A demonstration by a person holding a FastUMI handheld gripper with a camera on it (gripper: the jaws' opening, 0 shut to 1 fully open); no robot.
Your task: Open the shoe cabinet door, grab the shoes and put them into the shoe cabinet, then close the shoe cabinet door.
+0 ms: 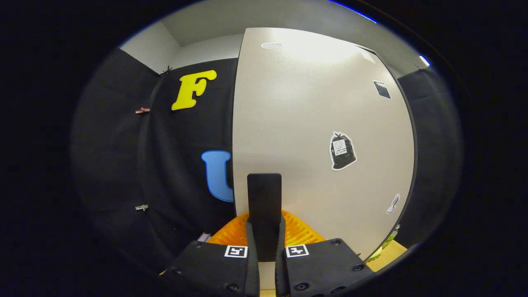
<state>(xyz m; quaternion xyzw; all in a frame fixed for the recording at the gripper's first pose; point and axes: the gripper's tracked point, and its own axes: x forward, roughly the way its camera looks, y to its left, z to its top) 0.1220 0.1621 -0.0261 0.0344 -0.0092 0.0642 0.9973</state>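
Here we hold the gripper (pixel 264 247) clamped on the cabinet door's (pixel 313 123) dark handle (pixel 264 206), likely swinging it next.

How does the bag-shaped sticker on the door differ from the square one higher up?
The bag sticker is bigger than the square sticker. The bag one is rounded with a white patch; the square one is angular and plain. Both are dark, on the pale door. The claw points at that door, a dark slab between its fingers.
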